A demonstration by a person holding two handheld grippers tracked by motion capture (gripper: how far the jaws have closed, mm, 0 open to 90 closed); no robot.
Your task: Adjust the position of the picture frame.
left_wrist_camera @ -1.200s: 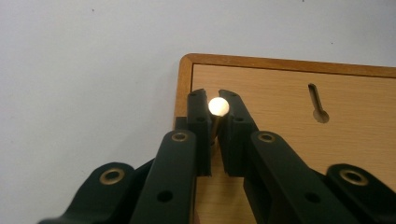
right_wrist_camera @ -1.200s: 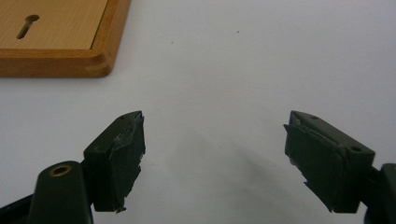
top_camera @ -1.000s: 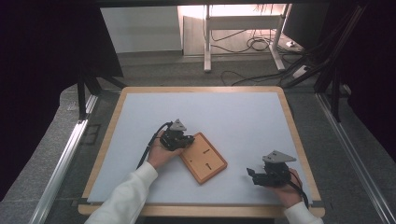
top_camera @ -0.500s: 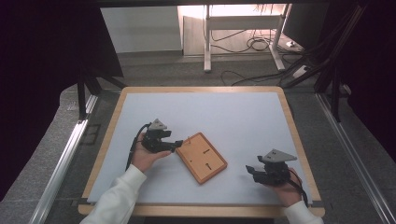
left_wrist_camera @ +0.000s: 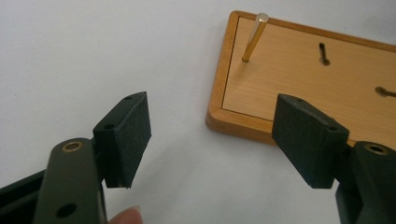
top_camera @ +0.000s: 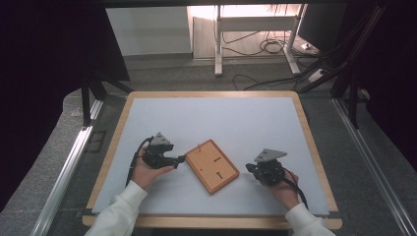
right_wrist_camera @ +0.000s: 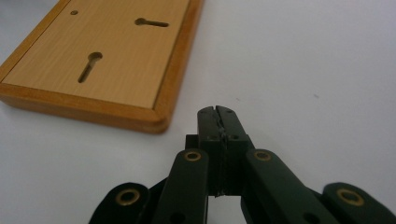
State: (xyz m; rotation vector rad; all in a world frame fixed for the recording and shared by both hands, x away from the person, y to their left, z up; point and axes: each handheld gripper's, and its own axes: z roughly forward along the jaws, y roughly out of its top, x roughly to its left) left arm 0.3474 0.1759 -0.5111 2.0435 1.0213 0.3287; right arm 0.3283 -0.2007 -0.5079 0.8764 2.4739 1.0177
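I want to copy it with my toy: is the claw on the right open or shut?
Shut. In the right gripper view the right claw has its two black jaws pressed together with nothing between them, beside the wooden board.

Smooth wooden board [top_camera: 212, 165], brass pin [left_wrist_camera: 254, 37]

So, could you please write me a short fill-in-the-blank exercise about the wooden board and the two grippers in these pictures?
1. The brass pin stands in a ____ of the wooden board.
2. The left gripper has its jaws ____.
3. The right gripper has its jaws ____, with nothing between them.
4. The board lies on the white mat ____ the two grippers.

Missing words: corner; open; shut; between
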